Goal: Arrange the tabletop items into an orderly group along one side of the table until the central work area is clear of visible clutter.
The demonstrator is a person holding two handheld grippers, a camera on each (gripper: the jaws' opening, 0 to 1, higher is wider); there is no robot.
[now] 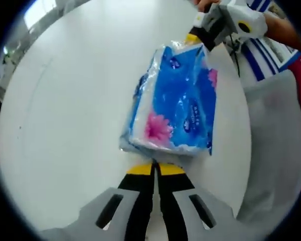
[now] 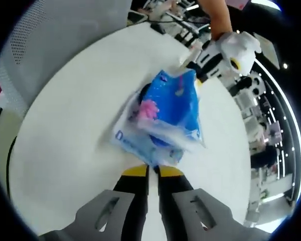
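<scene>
A blue and white tissue pack (image 1: pixel 175 103) with pink flowers, wrapped in clear plastic, is stretched between both grippers over the white round table (image 1: pixel 65 125). My left gripper (image 1: pixel 154 164) is shut on the pack's near plastic edge. My right gripper (image 1: pixel 203 32) pinches the far end at the upper right. In the right gripper view the same pack (image 2: pixel 168 113) lies ahead, with my right gripper (image 2: pixel 153 168) shut on its near edge. My left gripper (image 2: pixel 203 65) holds the opposite end there.
A person in a striped top (image 1: pixel 263 47) and grey trousers stands at the table's right edge. A grey chair back (image 2: pixel 55 30) rises beyond the table (image 2: pixel 65 165). Desks and equipment (image 2: pixel 261 115) crowd the room to the right.
</scene>
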